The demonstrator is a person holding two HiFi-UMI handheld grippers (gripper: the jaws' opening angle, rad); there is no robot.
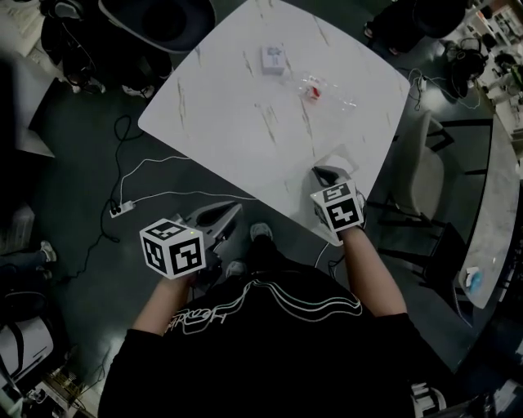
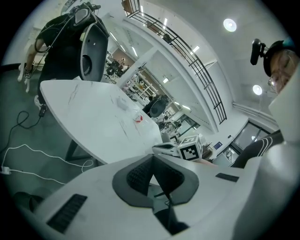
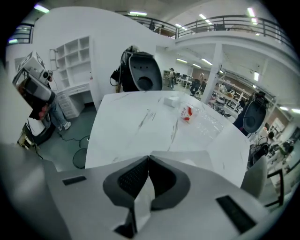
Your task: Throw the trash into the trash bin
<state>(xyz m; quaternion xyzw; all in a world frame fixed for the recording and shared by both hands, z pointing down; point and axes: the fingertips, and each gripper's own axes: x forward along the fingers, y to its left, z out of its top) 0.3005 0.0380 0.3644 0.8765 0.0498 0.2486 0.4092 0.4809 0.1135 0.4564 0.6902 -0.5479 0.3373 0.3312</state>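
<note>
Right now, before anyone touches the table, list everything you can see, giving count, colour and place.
table: one, white marbled, centre
small box: one, white, far side of table
clear wrapper: one, transparent with red patch, right of the box
paper sheet: one, white, near table edge
power strip: one, white, floor at left
chair: one, black, beyond table
left gripper: one, white, fingers shut, empty, off the table
right gripper: one, white, fingers shut on paper sheet

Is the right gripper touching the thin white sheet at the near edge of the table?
Touching. The right gripper view shows the right gripper closed on the white sheet, which runs between its pads.
</note>
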